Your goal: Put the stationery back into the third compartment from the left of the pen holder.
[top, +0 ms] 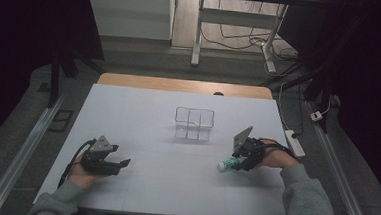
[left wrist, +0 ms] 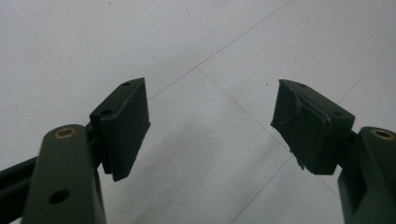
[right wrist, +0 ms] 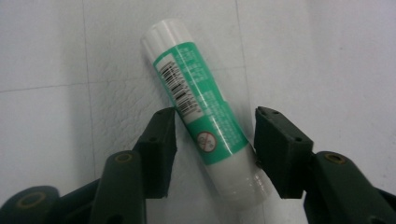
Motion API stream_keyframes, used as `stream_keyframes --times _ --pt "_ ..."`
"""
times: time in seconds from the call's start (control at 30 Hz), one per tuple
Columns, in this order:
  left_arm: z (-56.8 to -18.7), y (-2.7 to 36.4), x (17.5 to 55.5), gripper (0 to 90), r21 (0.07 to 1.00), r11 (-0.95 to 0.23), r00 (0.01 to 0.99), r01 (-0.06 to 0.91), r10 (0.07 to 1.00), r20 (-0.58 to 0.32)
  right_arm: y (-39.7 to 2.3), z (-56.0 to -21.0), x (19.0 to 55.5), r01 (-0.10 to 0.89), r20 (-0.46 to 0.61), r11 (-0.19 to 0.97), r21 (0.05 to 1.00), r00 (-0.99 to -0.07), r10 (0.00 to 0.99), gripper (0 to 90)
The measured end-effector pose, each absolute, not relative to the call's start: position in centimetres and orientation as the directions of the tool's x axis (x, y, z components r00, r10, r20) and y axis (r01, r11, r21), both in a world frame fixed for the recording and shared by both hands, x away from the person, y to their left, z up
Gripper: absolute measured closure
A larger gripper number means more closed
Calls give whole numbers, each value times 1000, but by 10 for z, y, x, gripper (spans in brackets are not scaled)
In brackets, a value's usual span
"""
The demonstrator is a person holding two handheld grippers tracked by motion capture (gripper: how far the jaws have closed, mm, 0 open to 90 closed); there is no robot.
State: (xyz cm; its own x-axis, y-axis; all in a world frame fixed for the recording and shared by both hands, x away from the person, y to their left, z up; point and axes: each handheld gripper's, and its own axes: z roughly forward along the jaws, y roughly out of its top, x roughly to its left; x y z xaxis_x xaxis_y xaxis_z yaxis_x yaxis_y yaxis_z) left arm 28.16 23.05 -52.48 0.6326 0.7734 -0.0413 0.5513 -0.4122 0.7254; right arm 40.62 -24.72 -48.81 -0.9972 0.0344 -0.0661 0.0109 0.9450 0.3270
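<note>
Tube's the thing right now: a white plastic tube with a green label (right wrist: pixel 201 116) lies flat on the white counter (top: pixel 173 186), right between the jaws of my right gripper (right wrist: pixel 212 140). Its long axis runs slantwise across the gap. Far pad touches its lower end, near one doesn't, so no real grip yet. Left gripper (left wrist: pixel 210 121) is wide open, empty, well apart. Clear four-compartment wire basket (top: pixel 193 122) sits empty, nearer my right.
</note>
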Motion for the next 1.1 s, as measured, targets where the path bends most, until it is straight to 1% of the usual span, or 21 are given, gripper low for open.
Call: stream_keyframes --times 0.03,0.07,0.13,0.23,0.33,0.43,0.53,0.6,0.63,0.67,0.73,0.77,0.87,0.9,0.93,0.97,1.07,1.1 --pt "-525 230 282 270 725 -414 634 551 773 -41 -246 -489 405 11 -79 954 300 -996 37 548" --pt "-525 230 282 270 724 -415 635 551 772 -40 -246 -489 405 11 -79 954 300 -996 37 548" --pt "-525 230 282 270 723 -415 635 552 772 -41 -246 -491 405 -11 -110 957 289 -994 21 588" --pt "-525 230 282 268 722 -413 632 555 774 -43 -246 -491 403 -55 -117 957 284 -993 -22 634" --pt "-525 230 282 268 722 -413 631 554 774 -41 -245 -490 401 -74 -131 958 278 -991 -39 640" --pt "-525 230 281 268 723 -414 631 553 775 -39 -245 -488 399 -68 -114 958 279 -993 -37 641" --pt "-525 231 282 270 722 -414 633 554 773 -42 -246 -481 399 -21 -85 936 351 -996 10 641" --pt "-525 230 282 270 723 -414 633 553 773 -42 -246 -475 398 -8 -84 916 402 -996 28 641" --pt "-525 230 282 271 723 -414 634 552 772 -41 -245 -470 397 29 -91 900 434 -993 76 641" --pt "-525 230 281 271 724 -414 633 552 773 -41 -245 -470 397 29 -91 900 434 -993 76 641" --pt "-525 230 281 271 724 -415 634 551 772 -40 -244 -466 394 69 -97 885 460 -987 127 640" --pt "-524 230 281 271 724 -415 634 550 772 -40 -243 -464 391 106 -102 861 497 -978 180 641" --pt "-525 230 281 271 724 -416 635 550 772 -39 -242 -462 388 141 -100 842 521 -969 225 641" --pt "-525 230 281 271 724 -417 635 550 771 -38 -241 -462 386 186 -76 815 549 -960 270 640" --pt "-525 230 281 271 724 -417 635 550 772 -38 -241 -462 386 186 -76 815 549 -960 270 640" --pt "-524 230 281 272 724 -416 634 550 772 -38 -239 -461 384 238 -46 779 580 -945 323 641" --pt "-524 230 281 272 726 -415 633 548 773 -36 -238 -461 380 262 -21 750 607 -938 345 641" --pt "-524 230 281 272 727 -415 633 547 773 -35 -234 -461 376 290 -14 727 622 -925 381 641"
